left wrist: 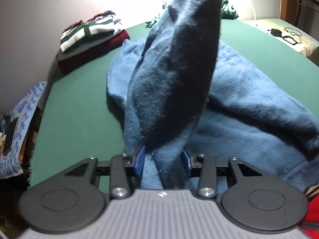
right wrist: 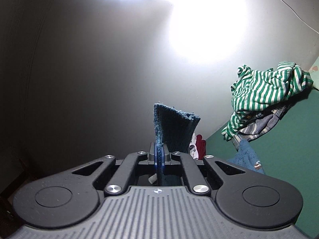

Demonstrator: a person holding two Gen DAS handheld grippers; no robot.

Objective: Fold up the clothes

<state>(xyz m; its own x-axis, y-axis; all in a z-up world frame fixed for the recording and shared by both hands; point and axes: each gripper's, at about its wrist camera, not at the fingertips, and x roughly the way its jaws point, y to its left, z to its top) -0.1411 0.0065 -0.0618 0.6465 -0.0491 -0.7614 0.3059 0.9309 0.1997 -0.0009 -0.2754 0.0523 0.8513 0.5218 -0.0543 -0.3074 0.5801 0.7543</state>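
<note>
Sleeve-folding is my guess at the step in hand: my right gripper (right wrist: 159, 156) is clamped tight on the cuff of the blue sweater (left wrist: 249, 107), raised off the green table (left wrist: 79, 91). My left gripper (left wrist: 163, 160) stands half open, fabric between its pads, seemingly ungripped. Next, carry the cuff across the body.

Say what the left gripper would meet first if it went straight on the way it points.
Probably the blue sweater: a raised fold of it already stands between the open left gripper pads, with the rest spread on the green table just beyond.
</note>
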